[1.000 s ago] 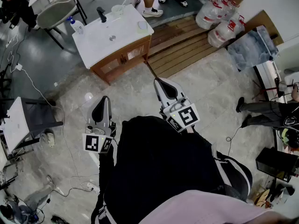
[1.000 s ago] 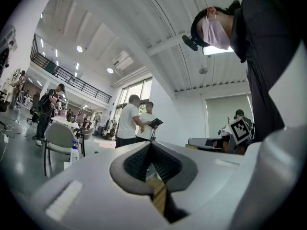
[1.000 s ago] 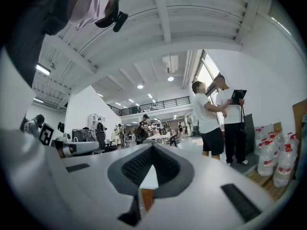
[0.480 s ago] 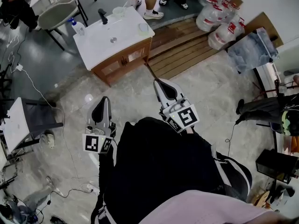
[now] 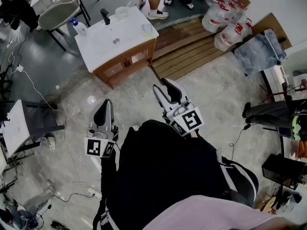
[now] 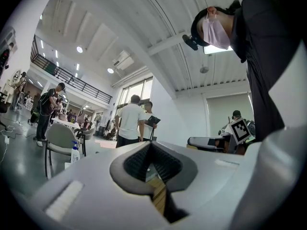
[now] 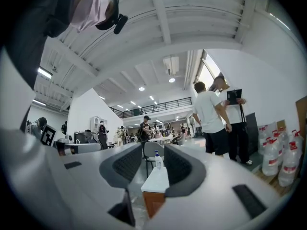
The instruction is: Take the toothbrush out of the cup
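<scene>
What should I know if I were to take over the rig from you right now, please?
Left gripper: fingers shut, empty, held over the floor.
Right gripper: fingers have just been opening and stand wide apart, with nothing between them.
The cup stands at the far edge of the white vanity top, next to the black tap. The toothbrush is in it.
Done: nothing yet; both grippers are well short of the vanity.
Left: step up, grasp the toothbrush, lift it out of the cup.
</scene>
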Demonstrator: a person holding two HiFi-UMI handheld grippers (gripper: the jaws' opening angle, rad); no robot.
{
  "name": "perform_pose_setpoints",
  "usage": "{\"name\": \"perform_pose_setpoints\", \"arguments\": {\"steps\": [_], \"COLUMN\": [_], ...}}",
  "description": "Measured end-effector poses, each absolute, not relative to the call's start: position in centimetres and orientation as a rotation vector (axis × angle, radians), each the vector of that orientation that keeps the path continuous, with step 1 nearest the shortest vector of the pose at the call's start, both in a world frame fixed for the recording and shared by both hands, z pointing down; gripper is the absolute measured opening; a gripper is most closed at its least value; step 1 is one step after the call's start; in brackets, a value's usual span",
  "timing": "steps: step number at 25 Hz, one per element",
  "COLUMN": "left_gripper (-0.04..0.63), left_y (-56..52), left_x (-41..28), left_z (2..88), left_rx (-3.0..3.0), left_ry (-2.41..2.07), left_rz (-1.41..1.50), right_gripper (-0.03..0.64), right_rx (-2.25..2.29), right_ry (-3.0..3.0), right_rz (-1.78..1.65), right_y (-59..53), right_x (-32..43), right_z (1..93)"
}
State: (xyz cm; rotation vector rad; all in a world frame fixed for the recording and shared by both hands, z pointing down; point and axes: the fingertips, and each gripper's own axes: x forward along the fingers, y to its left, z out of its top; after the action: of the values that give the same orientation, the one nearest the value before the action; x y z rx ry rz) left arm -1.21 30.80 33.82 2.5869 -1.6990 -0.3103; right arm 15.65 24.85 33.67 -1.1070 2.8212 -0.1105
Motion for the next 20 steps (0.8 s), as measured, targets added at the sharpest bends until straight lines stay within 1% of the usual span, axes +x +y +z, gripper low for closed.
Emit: {"name": "perform_pose_setpoints", "arguments": {"steps": [13, 17, 20], "left_gripper": [0.003, 0.003, 0.003], "left_y": [27.2, 25.5, 22.7], "left_x": [1.6, 1.0, -0.8], "left_z": [35.5, 37.7, 39.6], "left_rx": [2.555, 2.529, 2.516], "left_ry": [-1.696, -1.665, -1.643], "left_rz": [-0.285, -0.247, -0.189], "right_gripper": [0.148, 0.147, 0.147], "right_rx": [-1.079, -1.096, -1.103], "right_ry": [2.845, 2.853, 2.855], "right_rz": [-0.126, -0.119, -0.088], "right_y": [20.6, 17.8, 14.8], "right_x": [17.6, 16.5, 14.7], "right_z": [35.0, 35.4, 35.6]}}
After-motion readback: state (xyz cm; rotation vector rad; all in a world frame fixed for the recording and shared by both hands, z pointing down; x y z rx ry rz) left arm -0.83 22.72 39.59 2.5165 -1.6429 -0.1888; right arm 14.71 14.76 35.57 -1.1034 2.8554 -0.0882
